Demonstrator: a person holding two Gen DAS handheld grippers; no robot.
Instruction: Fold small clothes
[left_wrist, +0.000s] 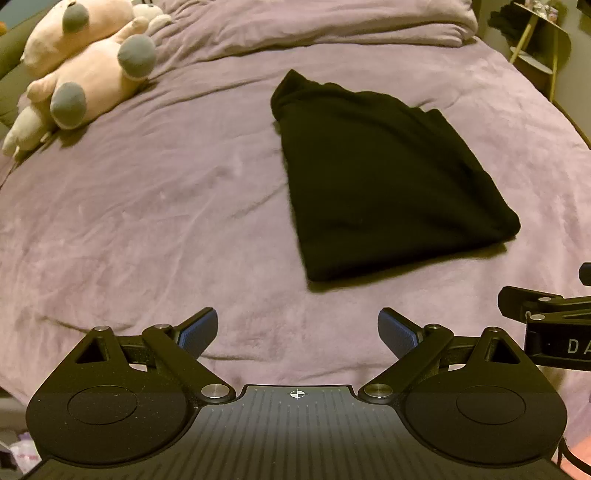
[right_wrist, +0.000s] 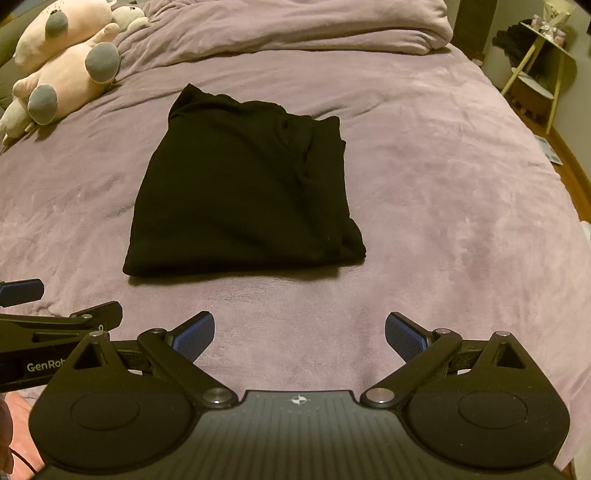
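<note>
folded black garment (left_wrist: 388, 184) on purple blanket (left_wrist: 147, 221), wide-open left gripper (left_wrist: 297, 332) near

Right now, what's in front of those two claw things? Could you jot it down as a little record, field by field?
surface: bed with a mauve blanket
garment: black garment, folded into a rough rectangle, lying flat on the blanket
left claw: left claw, open, empty, short of the garment's near edge
right claw: right claw, open, empty, also short of the garment
contact: neither claw touches the garment
toys: pink plush toys at the far left of the bed
bedding: rumpled duvet across the far end
beside bed: side table, far right
</note>
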